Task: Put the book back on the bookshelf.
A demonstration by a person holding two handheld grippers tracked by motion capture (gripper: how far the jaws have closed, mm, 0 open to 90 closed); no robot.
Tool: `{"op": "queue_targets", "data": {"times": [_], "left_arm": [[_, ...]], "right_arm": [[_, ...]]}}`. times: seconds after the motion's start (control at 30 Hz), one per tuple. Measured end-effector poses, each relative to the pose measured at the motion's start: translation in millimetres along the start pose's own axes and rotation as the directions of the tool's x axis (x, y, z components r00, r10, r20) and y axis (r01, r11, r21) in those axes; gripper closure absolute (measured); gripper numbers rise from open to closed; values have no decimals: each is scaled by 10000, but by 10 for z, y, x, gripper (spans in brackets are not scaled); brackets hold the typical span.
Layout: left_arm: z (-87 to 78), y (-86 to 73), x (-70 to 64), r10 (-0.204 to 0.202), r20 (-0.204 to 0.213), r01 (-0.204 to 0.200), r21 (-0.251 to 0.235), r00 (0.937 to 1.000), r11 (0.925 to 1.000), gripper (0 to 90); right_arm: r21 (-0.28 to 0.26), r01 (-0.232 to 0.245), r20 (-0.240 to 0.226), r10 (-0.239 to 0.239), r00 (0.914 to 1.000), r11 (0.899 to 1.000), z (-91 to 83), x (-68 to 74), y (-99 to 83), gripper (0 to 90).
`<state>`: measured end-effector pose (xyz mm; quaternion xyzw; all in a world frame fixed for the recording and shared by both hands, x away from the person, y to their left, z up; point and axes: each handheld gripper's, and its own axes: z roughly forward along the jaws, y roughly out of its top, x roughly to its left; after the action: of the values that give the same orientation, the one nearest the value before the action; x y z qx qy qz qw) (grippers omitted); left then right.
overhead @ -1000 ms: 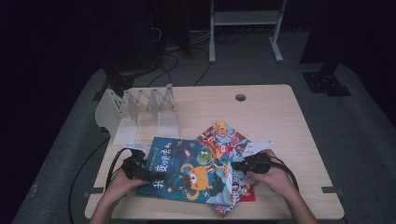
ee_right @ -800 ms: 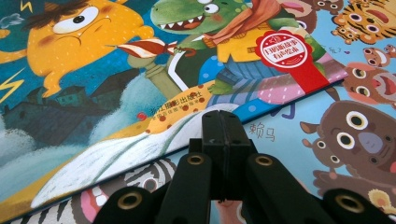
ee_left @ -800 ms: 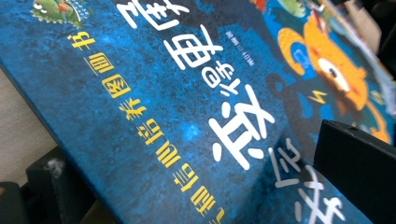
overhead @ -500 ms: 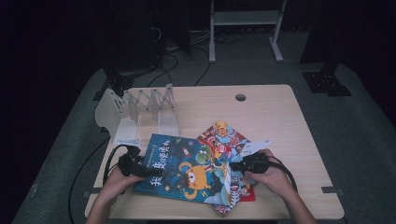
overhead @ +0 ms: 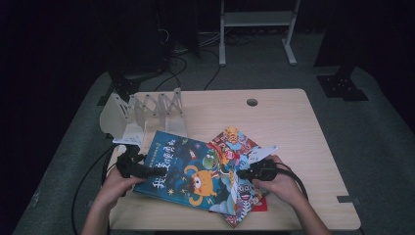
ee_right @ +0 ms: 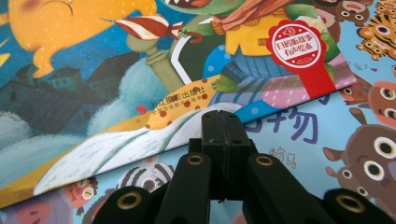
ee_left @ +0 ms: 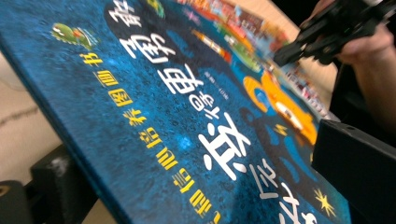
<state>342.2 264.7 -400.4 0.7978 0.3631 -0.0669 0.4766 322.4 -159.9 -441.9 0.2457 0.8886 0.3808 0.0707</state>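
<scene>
Carefully, I keep my left claw [overhead: 155, 171] pinching the blue book [overhead: 188, 169] at its edge, one jaw above, one beneath. My right claw [ee_right: 223, 122], pressed together, rests just beside that book's far edge on the book [ee_right: 327, 140] underneath, steadying the lift.

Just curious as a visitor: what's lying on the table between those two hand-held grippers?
In the high view, the blue picture book spans the stretch between the left gripper and right gripper, overlapping a second colourful book.
</scene>
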Motion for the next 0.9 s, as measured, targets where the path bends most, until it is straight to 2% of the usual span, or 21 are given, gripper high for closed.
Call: {"op": "queue_targets", "data": {"times": [0.23,0.43,0.73,0.9], "left_arm": [[-123,158,-115,493,-14,-493,-326,9988,9983,34],[-183,325,-208,867,-62,-869,-405,9962,9954,45],[-216,589,-373,1354,45,-1352,-210,9908,9906,60],[-205,718,-468,1569,-74,-1568,112,9876,9876,60]], "right_arm": [[15,67,-85,-67,9999,10000,39,9,41,889],[59,138,-153,-137,9998,9999,68,12,76,888],[86,236,-120,-235,9997,9997,79,21,92,887],[96,210,-127,-209,9997,9997,78,23,92,887]]}}
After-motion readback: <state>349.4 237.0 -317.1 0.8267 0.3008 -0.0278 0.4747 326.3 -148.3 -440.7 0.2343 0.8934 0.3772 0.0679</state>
